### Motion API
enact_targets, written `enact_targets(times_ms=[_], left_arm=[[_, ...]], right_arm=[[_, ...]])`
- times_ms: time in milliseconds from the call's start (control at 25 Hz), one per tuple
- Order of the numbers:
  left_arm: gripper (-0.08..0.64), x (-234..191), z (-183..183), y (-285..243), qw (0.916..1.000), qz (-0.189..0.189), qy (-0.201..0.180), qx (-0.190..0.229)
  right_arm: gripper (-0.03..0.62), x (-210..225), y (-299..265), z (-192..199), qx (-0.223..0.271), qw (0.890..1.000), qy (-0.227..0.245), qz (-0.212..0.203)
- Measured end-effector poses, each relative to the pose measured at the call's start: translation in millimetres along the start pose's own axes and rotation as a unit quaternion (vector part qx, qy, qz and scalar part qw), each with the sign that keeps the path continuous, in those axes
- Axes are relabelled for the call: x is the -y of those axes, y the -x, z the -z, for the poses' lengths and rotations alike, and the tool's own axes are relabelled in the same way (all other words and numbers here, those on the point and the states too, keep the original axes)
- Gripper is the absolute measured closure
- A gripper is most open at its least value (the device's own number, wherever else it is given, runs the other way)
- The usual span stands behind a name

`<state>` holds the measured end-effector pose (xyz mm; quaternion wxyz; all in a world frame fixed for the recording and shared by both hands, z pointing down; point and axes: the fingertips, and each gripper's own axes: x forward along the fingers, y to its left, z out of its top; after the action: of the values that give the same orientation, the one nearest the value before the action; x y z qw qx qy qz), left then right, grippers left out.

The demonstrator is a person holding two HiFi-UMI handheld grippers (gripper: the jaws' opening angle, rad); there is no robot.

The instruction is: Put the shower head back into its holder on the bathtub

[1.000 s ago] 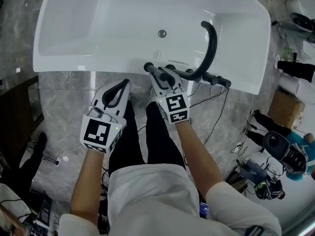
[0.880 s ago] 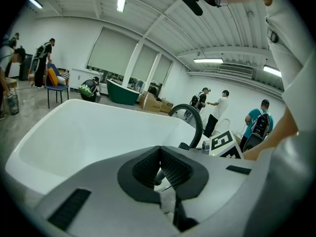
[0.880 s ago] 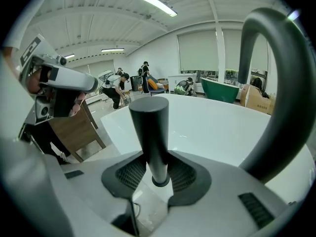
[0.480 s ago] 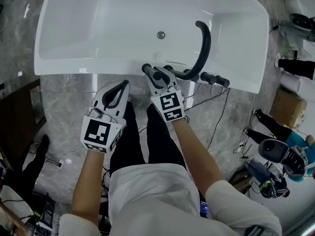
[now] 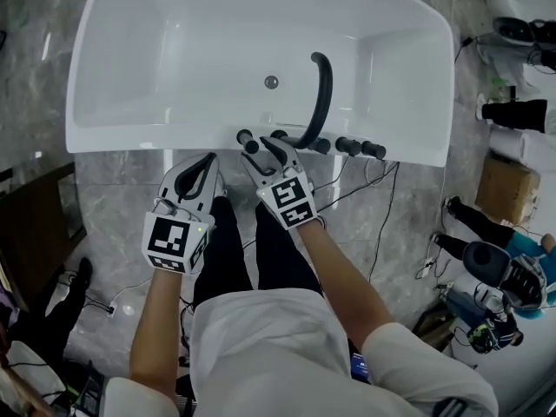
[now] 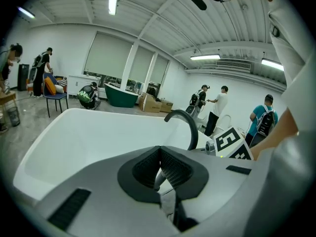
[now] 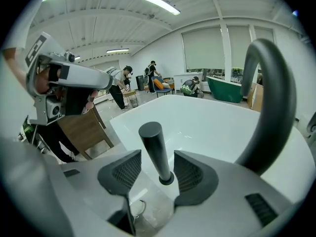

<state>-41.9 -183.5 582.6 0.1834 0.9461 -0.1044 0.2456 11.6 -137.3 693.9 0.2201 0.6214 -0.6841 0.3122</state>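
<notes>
The slim black shower head stands upright in its round holder on the near rim of the white bathtub. My right gripper straddles it. Its jaws are opening, and both pads stand apart from the handle. From above, the right gripper sits at the rim beside the shower head. My left gripper hovers just short of the tub's edge. It is shut with nothing in it.
A curved black spout rises right of the holder, with black knobs further along the rim. Cables trail over the marble floor on the right. A wooden table stands to the left, and people stand far off.
The right jaws, earlier closed on the shower head's handle, now stand apart from it. The handle stays upright in the holder. The left gripper has barely moved.
</notes>
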Motion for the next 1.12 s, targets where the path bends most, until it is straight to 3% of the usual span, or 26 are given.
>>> enact_targets(times_ms=[120,240,440,680,840,1120], left_arm=[[0.549,9.7,-10.5,2.9,1.0000,-0.003,-0.003,0.007],[0.549,17.0,-19.2,4.9,0.9998,-0.008,-0.016,0.011],[0.549,25.4,-37.7,10.2,0.9994,-0.017,-0.021,0.021],[0.549,33.4,-69.0,6.8,0.9983,-0.035,-0.023,0.040],[0.549,41.7,-84.8,5.6,0.9973,-0.041,-0.043,0.044],[0.549,58.7,-116.8,15.3,0.9957,-0.038,-0.041,0.074]], right_arm=[[0.389,0.4,19.7,-8.8,0.009,1.000,-0.002,-0.002],[0.487,2.6,37.9,-18.8,0.022,1.000,-0.002,0.002],[0.569,1.5,67.8,-31.4,0.039,0.999,-0.019,-0.002],[0.574,24.2,101.9,-65.3,0.090,0.993,-0.068,0.017],[0.575,36.0,123.1,-94.5,0.123,0.990,-0.063,0.025],[0.574,45.7,170.7,-132.4,0.178,0.982,-0.060,0.031]])
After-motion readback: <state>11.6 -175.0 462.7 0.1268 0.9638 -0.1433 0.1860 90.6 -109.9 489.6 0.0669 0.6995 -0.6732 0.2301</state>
